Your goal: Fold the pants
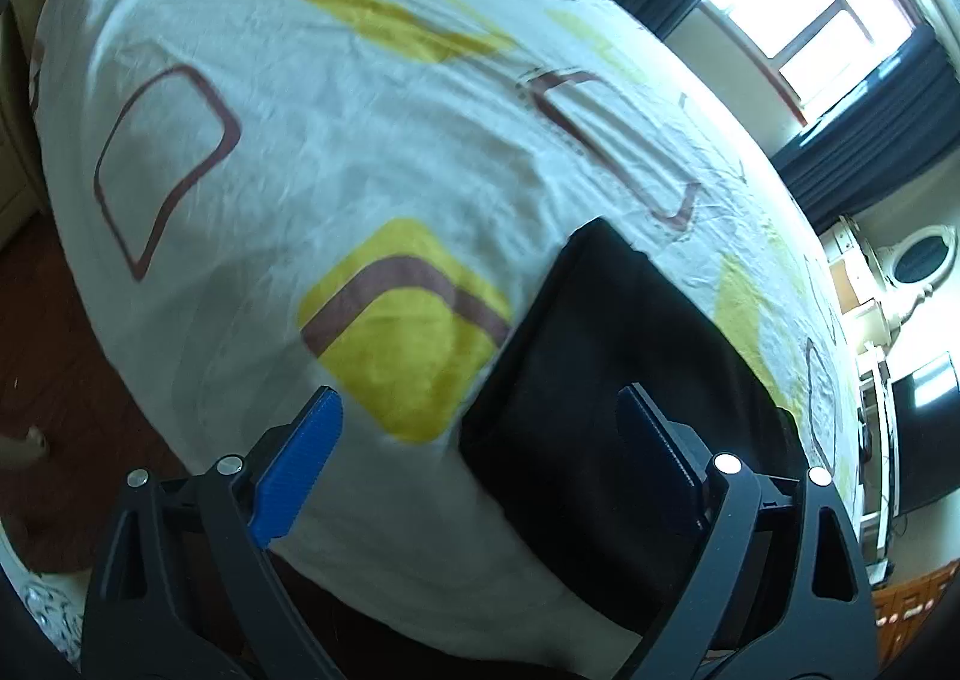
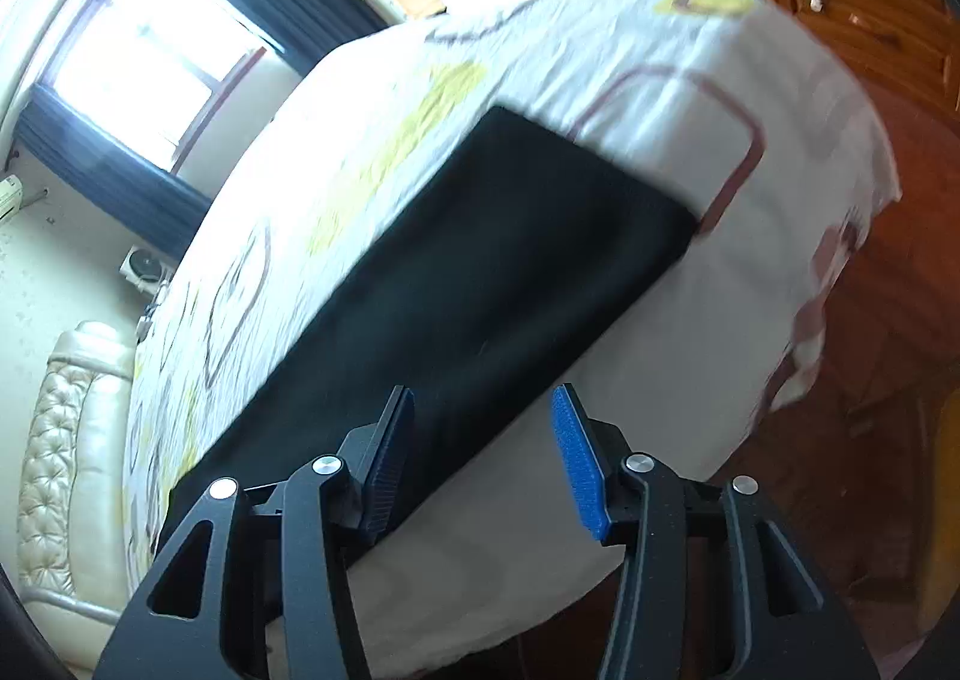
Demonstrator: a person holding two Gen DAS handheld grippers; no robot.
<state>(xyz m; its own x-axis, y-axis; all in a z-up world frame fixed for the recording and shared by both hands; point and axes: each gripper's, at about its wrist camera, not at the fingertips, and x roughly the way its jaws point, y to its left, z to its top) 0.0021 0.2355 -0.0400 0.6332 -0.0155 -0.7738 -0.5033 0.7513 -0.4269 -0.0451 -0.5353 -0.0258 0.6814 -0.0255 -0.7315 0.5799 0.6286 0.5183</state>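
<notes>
Black pants (image 2: 480, 272): long, narrow, flat strip on the bed (image 1: 360, 152), near the bed's side edge; we judge the legs are already laid one on the other.
Pants look: dark, smooth, edges straight, far end square; no waistband or pocket detail readable, fabric too dark.
Pants in left view (image 1: 612, 356): one short end lies near, partly behind the right finger.
Left claw (image 1: 480, 458): jaws wide, nothing between them, above the sheet just beside the pants' end.
Right claw (image 2: 483, 458): jaws apart, narrower than the left, nothing held, over the pants' long edge at the bed side.
Contact: we cannot tell whether either claw touches the cloth.
Step in hand: we judge it as reaching for a grip before the next crosswise fold.
Doing it well: we take both corners of one short end, pinch every layer together, lift low, carry the end over to the other end, match the edges, then release.
Risk: catching the sheet with the pants; thin layers slipping apart.
Blur: both views smeared, fine detail unsure.
</notes>
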